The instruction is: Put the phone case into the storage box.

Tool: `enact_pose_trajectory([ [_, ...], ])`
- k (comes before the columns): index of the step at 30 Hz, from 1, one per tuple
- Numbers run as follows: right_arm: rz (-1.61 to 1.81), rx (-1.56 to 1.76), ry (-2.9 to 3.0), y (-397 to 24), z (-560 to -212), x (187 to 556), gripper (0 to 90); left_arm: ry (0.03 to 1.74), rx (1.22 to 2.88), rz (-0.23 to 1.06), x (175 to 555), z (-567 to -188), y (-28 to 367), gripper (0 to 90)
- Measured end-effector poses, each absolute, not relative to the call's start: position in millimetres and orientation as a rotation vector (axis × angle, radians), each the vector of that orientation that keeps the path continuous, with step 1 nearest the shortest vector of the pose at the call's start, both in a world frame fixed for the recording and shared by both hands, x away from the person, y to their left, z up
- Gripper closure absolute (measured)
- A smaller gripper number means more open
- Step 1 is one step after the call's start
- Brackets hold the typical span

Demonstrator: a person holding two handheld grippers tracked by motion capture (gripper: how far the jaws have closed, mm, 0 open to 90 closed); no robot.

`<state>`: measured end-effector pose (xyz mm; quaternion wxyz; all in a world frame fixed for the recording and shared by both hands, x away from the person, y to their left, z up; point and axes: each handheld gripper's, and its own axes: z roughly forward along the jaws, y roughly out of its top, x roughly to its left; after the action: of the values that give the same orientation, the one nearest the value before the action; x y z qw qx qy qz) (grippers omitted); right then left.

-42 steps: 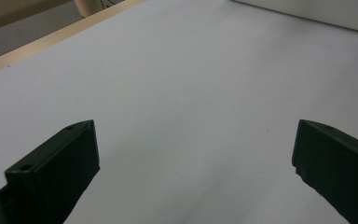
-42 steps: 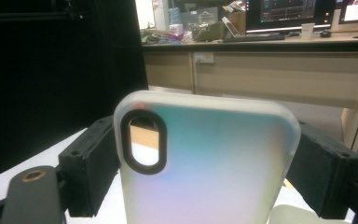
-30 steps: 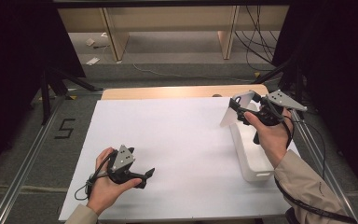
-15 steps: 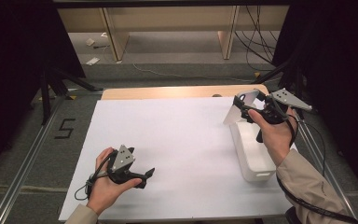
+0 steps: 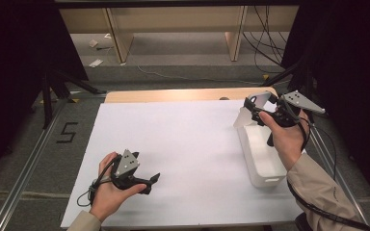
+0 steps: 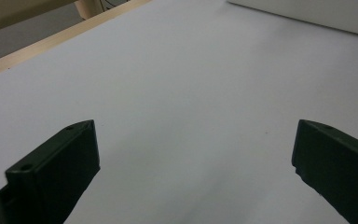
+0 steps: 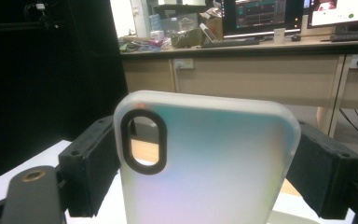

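Observation:
A frosted translucent phone case (image 7: 205, 163) with a black-ringed camera cutout stands upright between the jaws of my right gripper (image 7: 205, 172), which is shut on its two long sides. From above, that right gripper (image 5: 256, 107) holds the phone case (image 5: 250, 111) in the air over the far end of a white bin (image 5: 260, 166) at the table's right. My left gripper (image 5: 151, 180) rests low on the white table sheet (image 5: 183, 144) near the front left. Its jaws stand wide apart in the left gripper view, where the left gripper (image 6: 196, 163) has nothing but bare sheet between them.
The white bin's side (image 6: 307, 11) lies far ahead in the left gripper view. A wooden table edge (image 5: 173, 95) runs along the back. Desks with monitors (image 7: 265, 18) stand beyond the table. Metal rails (image 5: 24, 183) flank the table on both sides.
The right hand has drifted slightly to the right and toward the back with the phone case in its grip. The left hand has stayed where it was.

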<state>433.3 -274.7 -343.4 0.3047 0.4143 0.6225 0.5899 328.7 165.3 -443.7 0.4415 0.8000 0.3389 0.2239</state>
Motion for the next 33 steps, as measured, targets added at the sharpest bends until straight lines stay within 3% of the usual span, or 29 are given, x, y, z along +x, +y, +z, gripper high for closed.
enact_pose_trajectory([
  [33, 1.533, 1.12, 1.612, -286.5, -342.5, 436.8, 18.1, 0.846, 1.979, 0.555, 329.1, -443.7, 165.5, 0.2],
])
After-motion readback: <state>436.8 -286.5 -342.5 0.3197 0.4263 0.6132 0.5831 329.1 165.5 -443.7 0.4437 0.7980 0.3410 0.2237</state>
